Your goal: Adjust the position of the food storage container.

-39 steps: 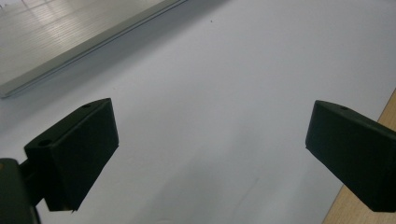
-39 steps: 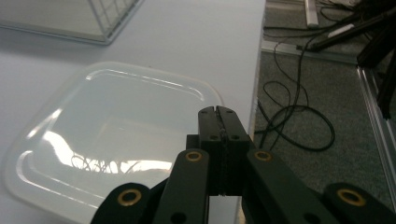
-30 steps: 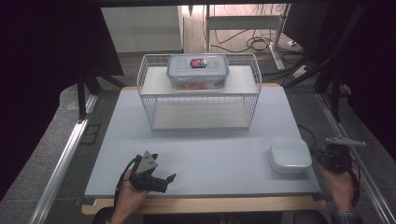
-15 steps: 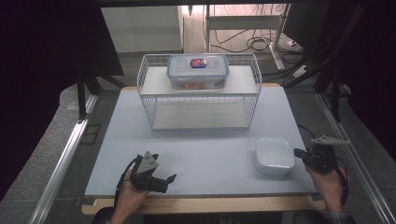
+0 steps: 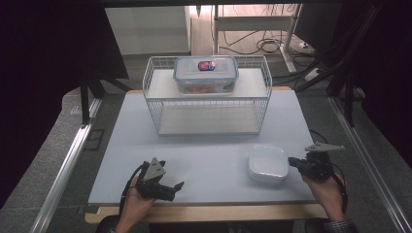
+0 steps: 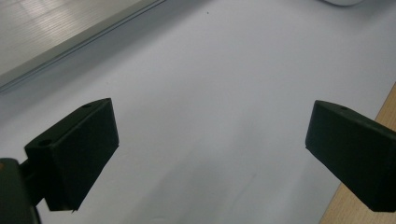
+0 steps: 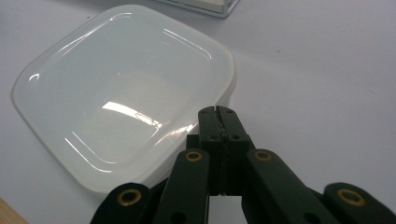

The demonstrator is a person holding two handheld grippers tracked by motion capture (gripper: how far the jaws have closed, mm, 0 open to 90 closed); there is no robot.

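A white square dish with rounded corners lies on the pale board at the front right. My right gripper is just to its right, held low, its jaws shut flat together with nothing between them. Its tips rest against the dish's near rim. My left gripper rests at the board's front left, pointing right. It is open over bare board, and a far corner of the dish shows at the top of the left gripper view.
A white wire rack stands at the back middle of the board. On its top shelf is a clear lidded container with a red and blue label. A wooden table edge runs along the front.
The right gripper has moved left across the board, and the white dish has slid left ahead of it. The left hand has stayed where it was.
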